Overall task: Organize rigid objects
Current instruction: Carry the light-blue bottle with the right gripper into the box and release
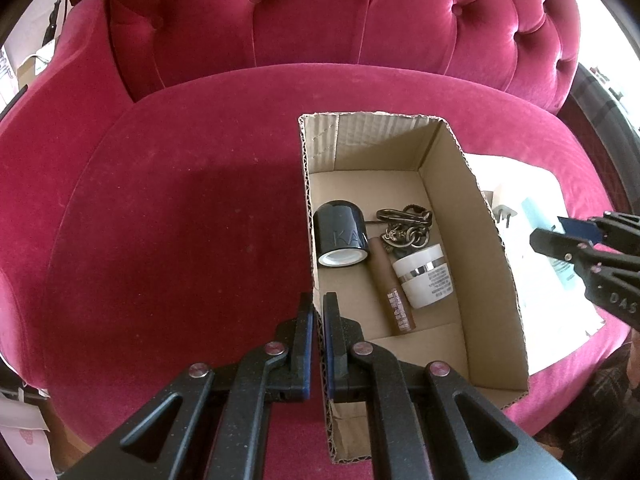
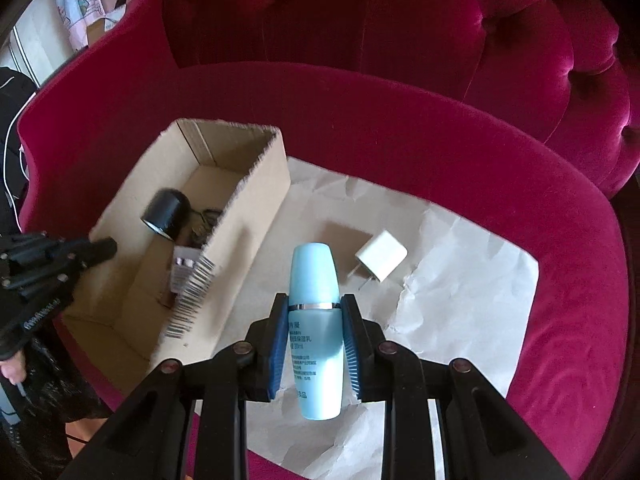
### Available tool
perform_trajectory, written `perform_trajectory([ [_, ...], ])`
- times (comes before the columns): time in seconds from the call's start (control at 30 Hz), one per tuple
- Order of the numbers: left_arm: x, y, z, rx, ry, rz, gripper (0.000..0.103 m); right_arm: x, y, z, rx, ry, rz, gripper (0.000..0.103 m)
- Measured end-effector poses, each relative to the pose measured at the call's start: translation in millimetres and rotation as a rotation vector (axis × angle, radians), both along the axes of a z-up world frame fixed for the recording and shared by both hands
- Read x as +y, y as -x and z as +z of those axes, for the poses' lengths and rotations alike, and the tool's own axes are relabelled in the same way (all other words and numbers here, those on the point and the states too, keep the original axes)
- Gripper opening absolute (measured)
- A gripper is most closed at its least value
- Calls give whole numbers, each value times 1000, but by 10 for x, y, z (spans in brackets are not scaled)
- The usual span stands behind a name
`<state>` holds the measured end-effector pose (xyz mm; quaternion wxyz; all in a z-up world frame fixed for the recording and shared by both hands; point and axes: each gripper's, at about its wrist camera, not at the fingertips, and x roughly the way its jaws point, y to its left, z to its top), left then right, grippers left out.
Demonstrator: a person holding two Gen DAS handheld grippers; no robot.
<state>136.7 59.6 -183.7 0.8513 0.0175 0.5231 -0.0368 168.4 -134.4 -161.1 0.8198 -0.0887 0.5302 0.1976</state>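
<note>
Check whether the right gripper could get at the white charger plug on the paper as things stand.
Probably not right away. The right gripper is shut on the blue bottle, so its fingers are occupied. The white charger plug itself lies uncovered on the paper, beyond the bottle, with nothing over it.

Deep pink velvet armchair, daylight behind it

I am working over a round velvet armchair [image 1: 168, 220] whose tufted, buttoned backrest [image 1: 320, 12] curves round into padded arms. Bright daylight washes out the corners past the arms. Beyond the left arm I can make out pale walls and what may be a pink cartoon-print cloth [image 2: 78, 4] hanging there, though the edge of my view is too warped to be sure.
</note>
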Motion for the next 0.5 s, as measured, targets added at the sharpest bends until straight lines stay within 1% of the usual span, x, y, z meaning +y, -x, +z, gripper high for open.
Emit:
perform_trajectory([
  [0.13,1,-1,6,-1,3,1,5,46,24,128,-17,-6,-6,27],
  [0.2,0,1,11,-2,3,1,5,74,-3,245,-22,-12,-10,27],
  [0.5,-4,7,24,-3,7,1,5,225,-26,455,-43,-37,-16,27],
])
